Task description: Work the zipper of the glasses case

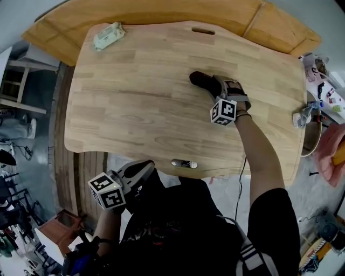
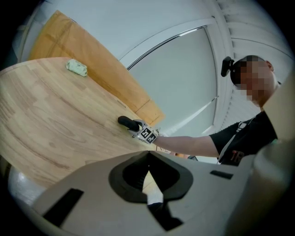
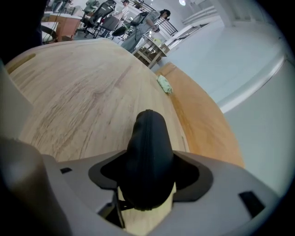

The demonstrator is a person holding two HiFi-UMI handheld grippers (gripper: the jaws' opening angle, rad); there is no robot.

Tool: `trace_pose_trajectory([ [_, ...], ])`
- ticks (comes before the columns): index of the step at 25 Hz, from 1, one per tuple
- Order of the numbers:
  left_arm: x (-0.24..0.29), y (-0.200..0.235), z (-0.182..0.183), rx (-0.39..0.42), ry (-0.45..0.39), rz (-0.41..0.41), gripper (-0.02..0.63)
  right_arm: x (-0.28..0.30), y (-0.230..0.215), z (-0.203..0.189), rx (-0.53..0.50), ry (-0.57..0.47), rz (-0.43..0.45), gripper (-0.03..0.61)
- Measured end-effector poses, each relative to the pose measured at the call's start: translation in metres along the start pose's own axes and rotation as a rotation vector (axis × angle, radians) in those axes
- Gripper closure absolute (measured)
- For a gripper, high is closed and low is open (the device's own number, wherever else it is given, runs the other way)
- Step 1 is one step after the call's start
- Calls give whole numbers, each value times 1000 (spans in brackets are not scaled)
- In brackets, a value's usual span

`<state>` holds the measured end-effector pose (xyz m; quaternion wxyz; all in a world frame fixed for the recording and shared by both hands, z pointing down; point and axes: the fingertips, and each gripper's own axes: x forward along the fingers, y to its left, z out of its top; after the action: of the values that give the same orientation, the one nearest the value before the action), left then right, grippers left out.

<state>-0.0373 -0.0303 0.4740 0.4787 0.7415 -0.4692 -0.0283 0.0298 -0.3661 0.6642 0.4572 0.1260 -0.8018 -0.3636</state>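
A black zippered glasses case [image 1: 200, 81] lies on the light wooden table [image 1: 135, 97], right of its middle. My right gripper [image 1: 215, 87] is shut on the case's near end. In the right gripper view the case [image 3: 147, 147] fills the gap between the jaws, its zipper seam running along the top, and its far end points across the table. My left gripper [image 1: 141, 171] hangs below the table's front edge at the lower left, shut and empty. The left gripper view looks over its closed jaws [image 2: 148, 173] toward the distant case [image 2: 128, 122].
A pale green packet [image 1: 109, 35] lies at the table's far left corner. A small metal piece [image 1: 184, 164] sits on the front edge. A darker wooden board [image 1: 161, 11] lies beyond the table. Cluttered items [image 1: 318, 81] stand off the right side.
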Motion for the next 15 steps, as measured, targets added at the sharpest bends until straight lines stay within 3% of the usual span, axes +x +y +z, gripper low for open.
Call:
trace_pose_trajectory([
  [15,1,-8,4,20,-16,-43,601,-24,17,7,-36,-9,38,262],
])
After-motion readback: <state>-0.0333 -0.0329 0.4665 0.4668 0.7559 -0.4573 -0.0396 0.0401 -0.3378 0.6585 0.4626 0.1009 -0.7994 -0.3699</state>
